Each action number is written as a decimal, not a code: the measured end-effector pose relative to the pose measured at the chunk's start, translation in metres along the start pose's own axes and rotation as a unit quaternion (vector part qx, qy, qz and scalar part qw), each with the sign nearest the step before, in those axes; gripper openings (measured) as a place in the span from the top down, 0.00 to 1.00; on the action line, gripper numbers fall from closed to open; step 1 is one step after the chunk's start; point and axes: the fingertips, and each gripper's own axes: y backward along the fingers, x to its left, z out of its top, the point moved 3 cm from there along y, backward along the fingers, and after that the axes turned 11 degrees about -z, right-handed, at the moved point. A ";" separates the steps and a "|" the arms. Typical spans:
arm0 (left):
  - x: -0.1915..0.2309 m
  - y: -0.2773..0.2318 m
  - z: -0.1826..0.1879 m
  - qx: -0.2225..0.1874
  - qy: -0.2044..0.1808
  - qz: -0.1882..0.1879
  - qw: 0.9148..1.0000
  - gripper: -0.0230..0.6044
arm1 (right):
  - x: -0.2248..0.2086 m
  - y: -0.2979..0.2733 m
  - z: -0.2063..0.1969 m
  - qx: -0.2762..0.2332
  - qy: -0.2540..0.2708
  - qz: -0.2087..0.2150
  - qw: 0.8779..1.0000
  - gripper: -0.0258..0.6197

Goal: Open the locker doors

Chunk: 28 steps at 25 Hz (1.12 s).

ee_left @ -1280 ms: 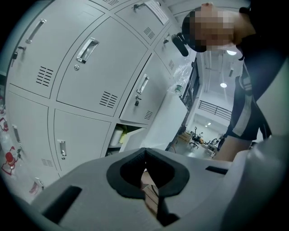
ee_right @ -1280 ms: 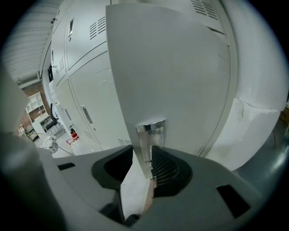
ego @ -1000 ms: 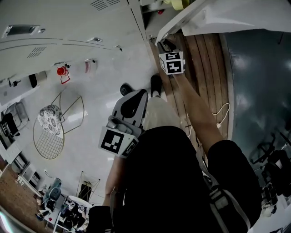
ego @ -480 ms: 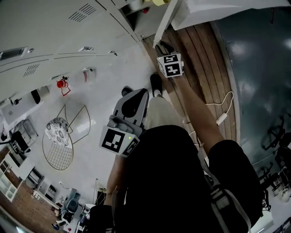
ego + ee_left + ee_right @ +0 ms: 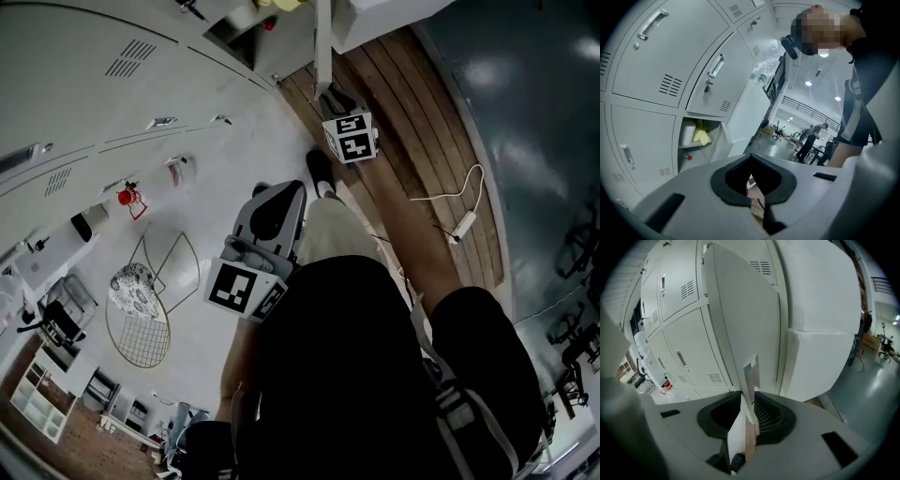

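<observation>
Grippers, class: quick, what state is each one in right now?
Left gripper: closed, nothing between the jaws.
Right gripper: closed on the edge of the open door.

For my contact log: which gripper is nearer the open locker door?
Right. The right gripper is shut on the locker door's edge; the left gripper is back by the person's leg, apart.

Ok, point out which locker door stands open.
The door clamped in the right gripper, swung out edge-on; the other locker doors sit flush and shut.
</observation>
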 end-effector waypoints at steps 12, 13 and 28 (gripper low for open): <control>-0.015 -0.033 -0.002 0.026 -0.009 -0.043 0.999 0.93 | -0.051 0.014 -0.014 0.000 -0.025 -0.042 0.999 0.89; -0.016 -0.036 -0.002 0.028 -0.009 -0.046 0.999 0.93 | -0.055 0.015 -0.015 0.000 -0.027 -0.045 0.999 0.89; -0.027 -0.074 -0.005 0.049 -0.012 -0.081 0.995 0.93 | -0.117 0.018 -0.013 0.001 -0.015 -0.074 0.997 0.92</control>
